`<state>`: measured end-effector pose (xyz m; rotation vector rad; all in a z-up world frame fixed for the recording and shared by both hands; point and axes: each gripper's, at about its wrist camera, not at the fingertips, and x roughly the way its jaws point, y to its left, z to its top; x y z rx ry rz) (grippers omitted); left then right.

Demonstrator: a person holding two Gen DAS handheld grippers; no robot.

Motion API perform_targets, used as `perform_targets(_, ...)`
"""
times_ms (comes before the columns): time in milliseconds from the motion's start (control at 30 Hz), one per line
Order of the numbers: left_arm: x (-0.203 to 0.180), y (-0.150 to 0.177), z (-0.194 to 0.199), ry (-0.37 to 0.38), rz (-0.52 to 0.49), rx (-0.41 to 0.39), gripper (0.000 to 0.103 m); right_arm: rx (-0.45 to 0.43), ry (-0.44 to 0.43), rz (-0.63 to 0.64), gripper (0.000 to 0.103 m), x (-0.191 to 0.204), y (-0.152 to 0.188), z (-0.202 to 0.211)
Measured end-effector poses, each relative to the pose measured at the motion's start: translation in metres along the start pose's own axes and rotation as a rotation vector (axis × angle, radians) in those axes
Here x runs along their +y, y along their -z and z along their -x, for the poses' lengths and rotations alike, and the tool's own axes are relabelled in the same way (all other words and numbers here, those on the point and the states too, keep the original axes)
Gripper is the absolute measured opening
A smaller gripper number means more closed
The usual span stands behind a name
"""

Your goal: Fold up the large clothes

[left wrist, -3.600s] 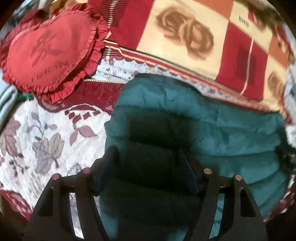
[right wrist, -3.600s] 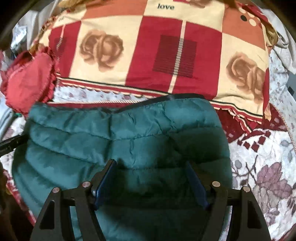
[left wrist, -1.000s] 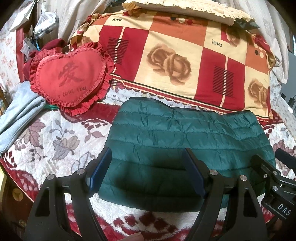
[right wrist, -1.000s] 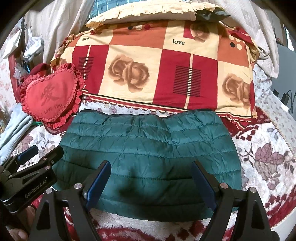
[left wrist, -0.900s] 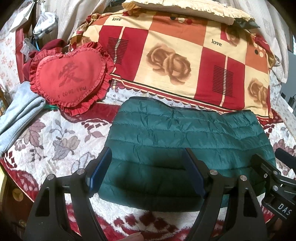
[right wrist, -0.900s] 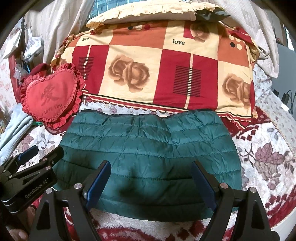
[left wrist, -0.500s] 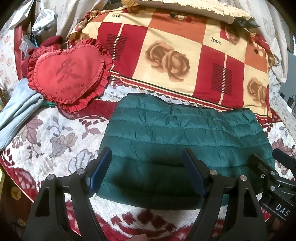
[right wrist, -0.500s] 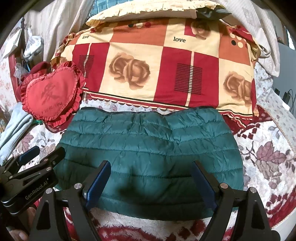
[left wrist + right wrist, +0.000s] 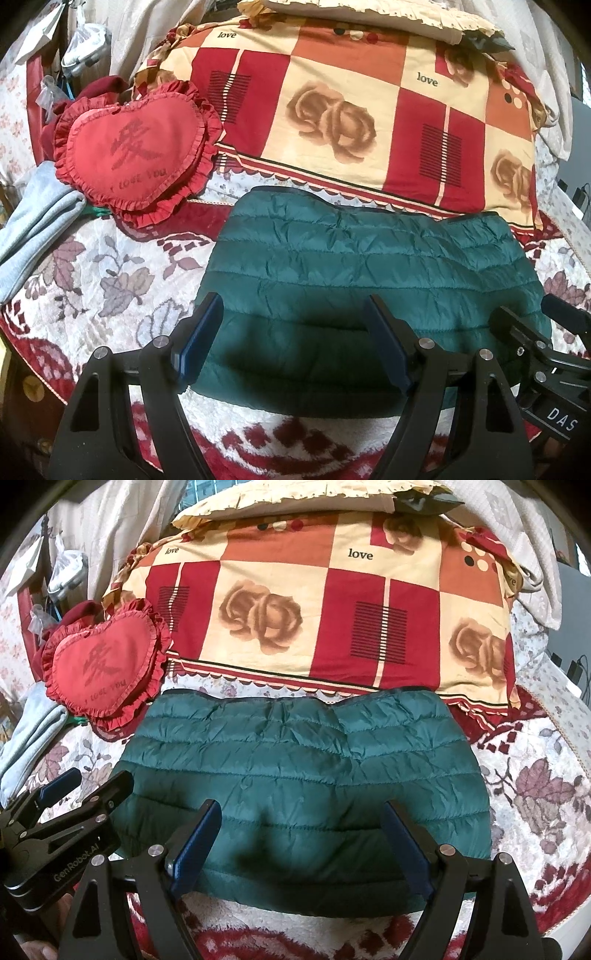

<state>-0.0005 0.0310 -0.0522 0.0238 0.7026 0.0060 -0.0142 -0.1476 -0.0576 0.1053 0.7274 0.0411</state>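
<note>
- Green quilted puffer jacket point(image 9: 373, 280) lies folded into a flat rectangle on the floral bedspread point(image 9: 92, 280), near the front edge of the bed; also centred in the right wrist view point(image 9: 306, 775).
- Far edge of the jacket sits just below the checkered rose-print pillow point(image 9: 351, 122); whether they touch is hard to tell from these angles.
- Left gripper point(image 9: 293, 341) hovers over the near-left part of the jacket, fingers spread wide, holding nothing.
- Right gripper point(image 9: 299, 840) hovers over the near edge of the jacket, fingers likewise wide apart, nothing between them.
- Each gripper shows at the edge of the other's view: right one low at the right, left one low at the left.
- Red heart cushion point(image 9: 136, 151) with frilled edge sits left of the jacket, apart from it, leaning against the pillow's left end.
- Light grey folded cloth point(image 9: 33, 229) lies at the far left, just beside the cushion.
- Cream pillow point(image 9: 295, 498) is stacked on top of the checkered one.
</note>
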Motion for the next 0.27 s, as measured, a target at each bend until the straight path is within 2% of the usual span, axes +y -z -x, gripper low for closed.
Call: perform_targets(267, -0.0031, 0.0021, 0.0025, 0.005, -0.030, -0.026, 0.079, -0.001, 0.001, 0.002, 0.086, 0.0002, 0.0008, -0.0005)
